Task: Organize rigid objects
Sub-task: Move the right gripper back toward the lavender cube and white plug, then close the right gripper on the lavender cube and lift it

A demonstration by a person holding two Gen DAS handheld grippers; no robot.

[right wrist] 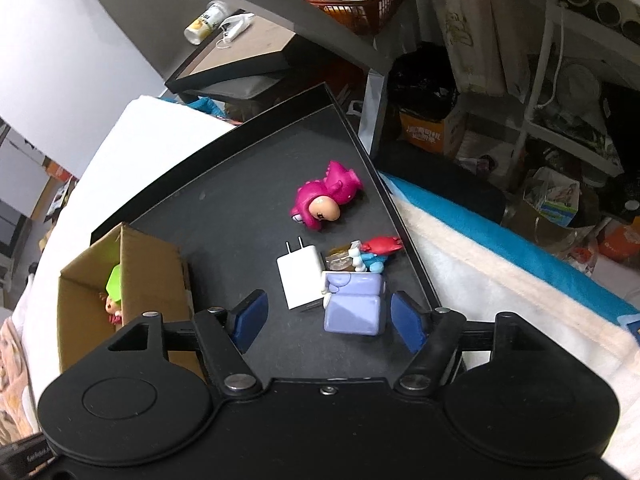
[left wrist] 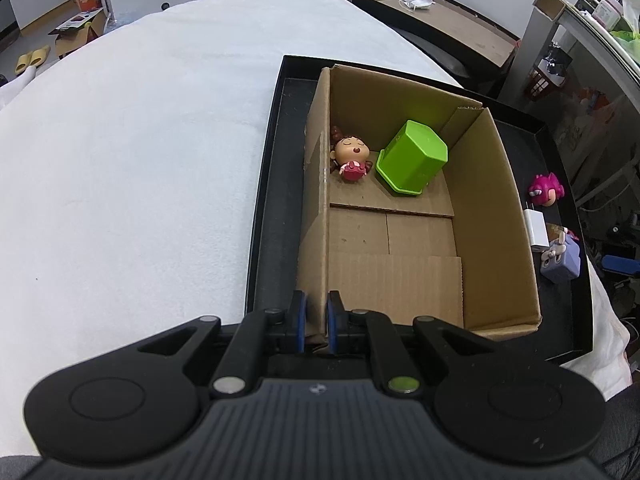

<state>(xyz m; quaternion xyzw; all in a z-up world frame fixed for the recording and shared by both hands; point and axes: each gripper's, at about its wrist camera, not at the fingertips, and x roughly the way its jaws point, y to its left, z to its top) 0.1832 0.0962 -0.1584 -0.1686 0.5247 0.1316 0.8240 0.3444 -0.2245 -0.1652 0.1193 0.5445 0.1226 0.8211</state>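
right wrist view: your right gripper [right wrist: 326, 322] hangs wide over the purple toy [right wrist: 354, 308] on the black tray [right wrist: 240, 184], touching nothing. lower and close next. your left gripper [left wrist: 317, 316] pinches the cardboard box [left wrist: 400, 236] wall, steadying it.

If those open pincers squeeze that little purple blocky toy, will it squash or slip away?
The purple toy looks like hard, glossy plastic, so it probably won't squash. That shine could make it slightly slippery. Its boxy sides suit the right gripper, but pushing it may nudge the white charger leaning against it.
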